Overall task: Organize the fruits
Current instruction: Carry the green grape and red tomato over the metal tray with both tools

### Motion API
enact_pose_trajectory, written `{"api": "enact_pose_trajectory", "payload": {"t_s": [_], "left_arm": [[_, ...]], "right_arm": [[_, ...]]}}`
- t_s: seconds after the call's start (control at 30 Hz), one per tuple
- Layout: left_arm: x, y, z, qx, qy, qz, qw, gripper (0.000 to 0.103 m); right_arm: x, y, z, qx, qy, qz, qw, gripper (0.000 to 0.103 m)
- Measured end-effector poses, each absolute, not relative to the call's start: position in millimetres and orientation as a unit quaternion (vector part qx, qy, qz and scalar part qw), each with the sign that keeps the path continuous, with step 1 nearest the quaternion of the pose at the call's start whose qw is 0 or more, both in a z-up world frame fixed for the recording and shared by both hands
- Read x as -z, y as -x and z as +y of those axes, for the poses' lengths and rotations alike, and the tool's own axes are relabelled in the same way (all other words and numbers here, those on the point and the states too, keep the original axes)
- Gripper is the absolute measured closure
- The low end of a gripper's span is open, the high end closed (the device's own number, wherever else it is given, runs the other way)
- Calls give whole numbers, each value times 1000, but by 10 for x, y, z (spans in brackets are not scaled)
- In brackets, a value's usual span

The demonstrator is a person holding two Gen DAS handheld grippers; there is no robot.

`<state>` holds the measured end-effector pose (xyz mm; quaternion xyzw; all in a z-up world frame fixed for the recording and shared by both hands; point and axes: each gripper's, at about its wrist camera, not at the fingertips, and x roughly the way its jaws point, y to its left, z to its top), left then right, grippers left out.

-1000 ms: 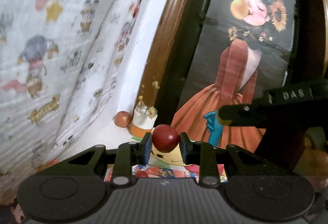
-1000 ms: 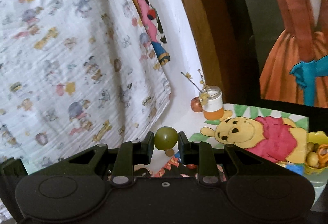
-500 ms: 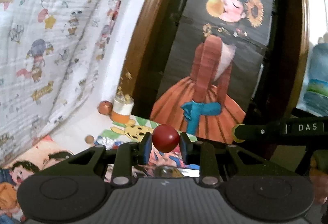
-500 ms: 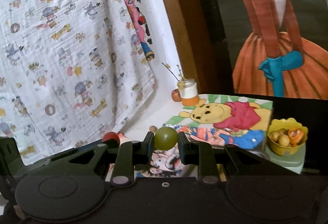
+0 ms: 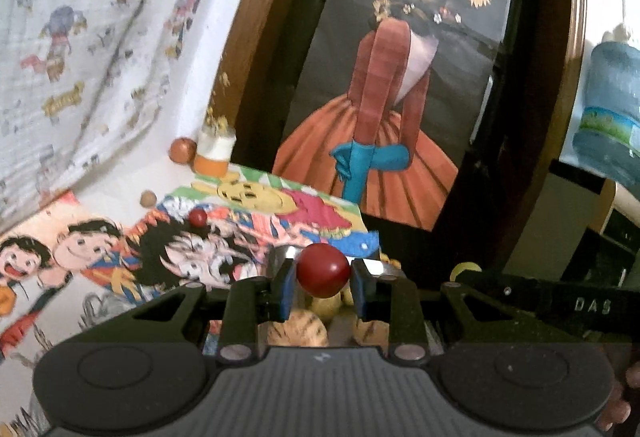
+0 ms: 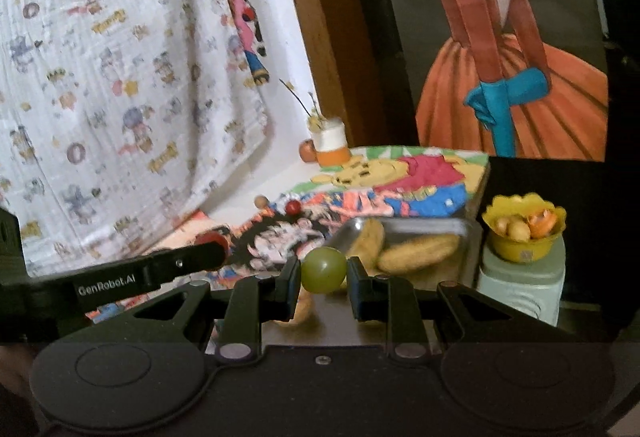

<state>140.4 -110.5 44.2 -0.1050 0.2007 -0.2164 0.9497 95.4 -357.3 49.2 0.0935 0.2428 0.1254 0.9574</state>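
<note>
My left gripper [image 5: 323,275] is shut on a round red fruit [image 5: 323,274] and holds it just above a metal tray [image 5: 370,267] with brown-yellow fruits in it. My right gripper [image 6: 323,271] is shut on a round green fruit [image 6: 323,269], held at the near left corner of the same metal tray [image 6: 460,227], which holds several potato-like pieces [image 6: 418,248]. The left gripper's finger with the red fruit shows in the right wrist view [image 6: 214,243]. A small red fruit [image 5: 197,217] and a small brown one [image 5: 148,198] lie on the cartoon cloth.
A yellow bowl [image 6: 524,247] with small fruits stands on a pale container to the right of the tray. A jar with orange base [image 6: 330,145] and an apple-like fruit [image 6: 307,150] stand at the back by the wall. A framed painting [image 5: 400,77] leans behind.
Both grippers have moved back and downward with their fruits. The tray, earlier out of view, now lies directly under and ahead of both grippers.
</note>
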Motion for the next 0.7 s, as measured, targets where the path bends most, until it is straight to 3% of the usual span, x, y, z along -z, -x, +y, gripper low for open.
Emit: {"api": "enact_pose_trajectory", "payload": {"t_s": [0.37, 0.7], "left_arm": [[-72, -1341, -1414, 237, 67, 260, 934, 71], [36, -1368, -1644, 232, 11, 288, 929, 71]], "right_arm": [[57, -652, -3682, -112, -88, 277, 950, 76], [234, -563, -3461, -102, -14, 258, 961, 76]]}}
